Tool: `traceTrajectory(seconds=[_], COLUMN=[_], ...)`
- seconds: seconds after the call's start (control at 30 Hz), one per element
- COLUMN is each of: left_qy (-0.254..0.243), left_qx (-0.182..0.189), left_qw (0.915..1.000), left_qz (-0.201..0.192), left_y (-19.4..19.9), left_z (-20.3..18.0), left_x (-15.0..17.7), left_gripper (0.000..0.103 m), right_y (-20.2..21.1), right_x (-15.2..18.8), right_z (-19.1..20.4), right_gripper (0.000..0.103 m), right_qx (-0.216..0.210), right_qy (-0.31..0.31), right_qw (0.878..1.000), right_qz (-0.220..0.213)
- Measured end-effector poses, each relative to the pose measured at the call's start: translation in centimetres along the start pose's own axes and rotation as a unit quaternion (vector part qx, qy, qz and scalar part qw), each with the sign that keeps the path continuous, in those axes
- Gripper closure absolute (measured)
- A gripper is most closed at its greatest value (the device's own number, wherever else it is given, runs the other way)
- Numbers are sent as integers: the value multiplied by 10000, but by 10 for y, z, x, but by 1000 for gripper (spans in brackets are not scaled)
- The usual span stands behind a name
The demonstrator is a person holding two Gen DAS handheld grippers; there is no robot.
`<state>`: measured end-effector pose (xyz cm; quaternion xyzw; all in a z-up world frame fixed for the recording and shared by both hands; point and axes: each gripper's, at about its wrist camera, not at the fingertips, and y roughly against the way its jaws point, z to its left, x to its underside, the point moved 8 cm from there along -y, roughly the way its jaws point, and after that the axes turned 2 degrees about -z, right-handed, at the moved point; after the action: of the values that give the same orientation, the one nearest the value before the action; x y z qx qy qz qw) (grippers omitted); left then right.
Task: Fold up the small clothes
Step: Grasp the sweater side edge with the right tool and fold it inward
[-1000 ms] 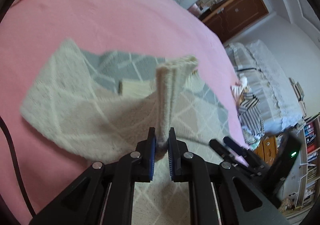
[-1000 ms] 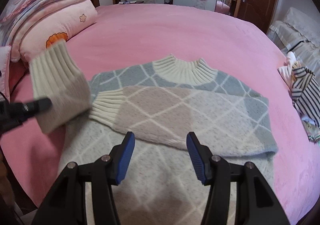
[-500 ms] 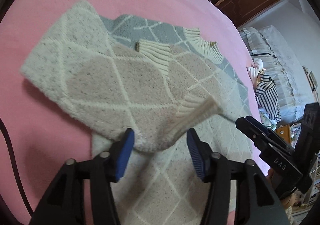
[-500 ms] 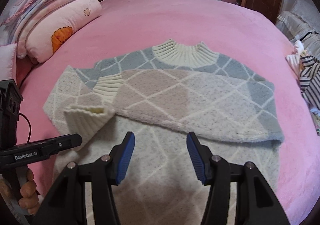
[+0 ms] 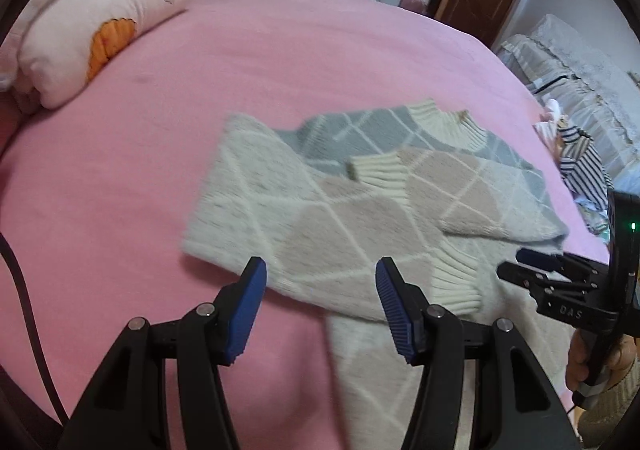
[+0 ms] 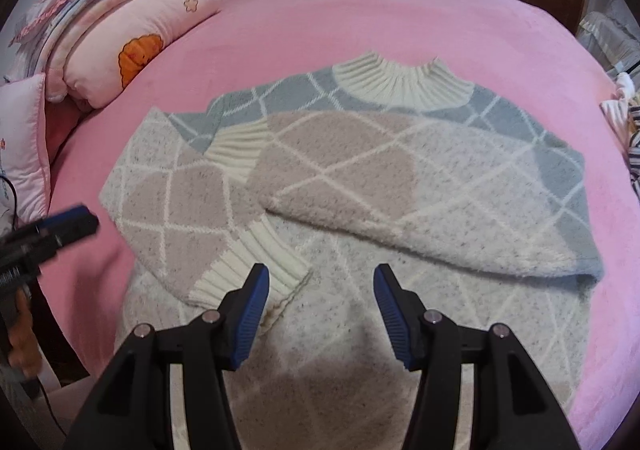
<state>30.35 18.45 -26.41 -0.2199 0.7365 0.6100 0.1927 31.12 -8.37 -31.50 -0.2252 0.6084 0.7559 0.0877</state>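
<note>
Jaws apart above sweater (image 6: 360, 177), bed (image 6: 360, 17).

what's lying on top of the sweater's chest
Both sleeves are folded across the sweater: the right sleeve from the picture's right, the left sleeve from the left, its cuff lowest. The chest beneath them is covered; only the collar and lower body show.

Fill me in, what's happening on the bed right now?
A person holding a gripper in each hand is folding a knitted sweater spread on the pink bed. Both sleeves are folded in across the chest, their ribbed cuffs lying on the body. The left gripper and the right gripper are both open, holding nothing, above the sweater's lower part. The bottom half is not yet folded up.
</note>
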Motion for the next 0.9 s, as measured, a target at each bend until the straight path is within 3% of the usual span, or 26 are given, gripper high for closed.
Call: traceTrajectory(seconds=[0.17,0.37,0.43,0.5,0.53,0.63,0.9], left_qy=[247,615,699,780,813,891,862], left_qx=[-333,-390,-407,-360,-362,-319,-140], left_qw=[9991,9973,9967,9963,9960,9955,9962], left_qz=[-22,-54,-62,-69,-75,-77,-23], left_y=[1,-8,-11,-16,-18,-27,-51], left_z=[44,79,87,93,94,95,76], left_x=[-10,-22,-27,-33,-35,-41,-55], left_gripper=[48,48,48,48,48,48,48], right_y=[-28,-56,-56,-54,-52,-32,68], right_x=[5,3,1,0,-1,-9,-67], right_z=[4,9,18,28,32,35,19], right_gripper=[48,48,59,89,94,95,96], right_qx=[-287,-435,-565,-495,-366,-174,728], right_qy=[-196,-289,-152,181,366,595,935], right_qw=[9991,9982,9981,9985,9986,9980,9805], right_qz=[237,286,203,165,126,-132,-1567])
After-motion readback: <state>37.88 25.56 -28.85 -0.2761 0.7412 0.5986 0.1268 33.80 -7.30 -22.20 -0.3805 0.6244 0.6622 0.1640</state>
